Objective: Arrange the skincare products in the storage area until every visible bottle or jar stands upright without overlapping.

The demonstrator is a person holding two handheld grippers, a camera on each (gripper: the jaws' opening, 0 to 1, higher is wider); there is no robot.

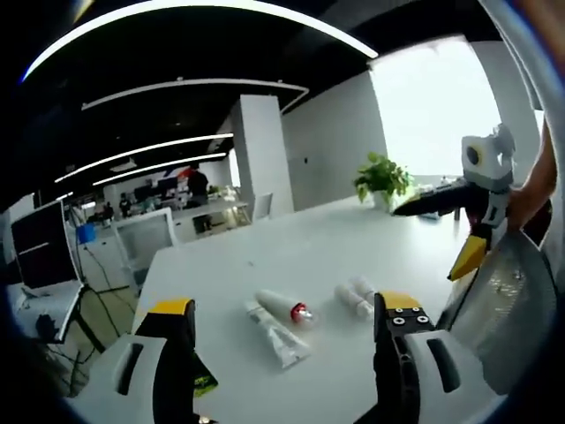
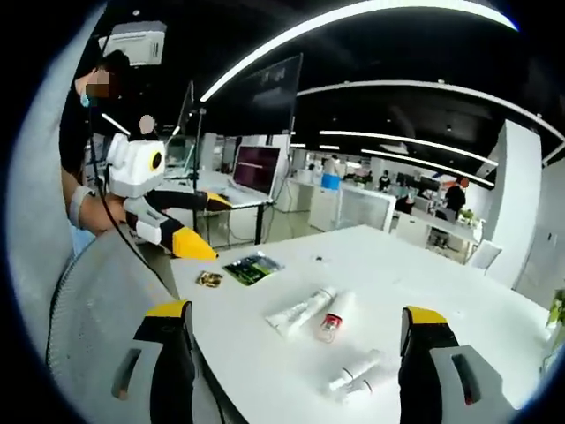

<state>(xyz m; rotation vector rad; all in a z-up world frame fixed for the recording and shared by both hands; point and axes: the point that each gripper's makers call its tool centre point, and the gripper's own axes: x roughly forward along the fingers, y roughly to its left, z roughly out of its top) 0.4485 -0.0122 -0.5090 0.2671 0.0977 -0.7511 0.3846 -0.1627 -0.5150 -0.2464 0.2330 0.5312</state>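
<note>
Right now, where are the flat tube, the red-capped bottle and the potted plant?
Flat tube (image 1: pixel 277 335): left gripper view, middle of its body.
Red-capped bottle (image 1: pixel 284 306): left gripper view, white body.
Potted plant (image 1: pixel 382 177): left gripper view, its leaves.

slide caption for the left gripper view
Open left hand-held gripper faces a flat tube and small bottles lying on the white table.

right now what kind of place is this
Most likely an open-plan office. A long white table holds the skincare tubes, rows of desks with monitors stand behind it, and long curved strip lights run across a dark ceiling.
</note>
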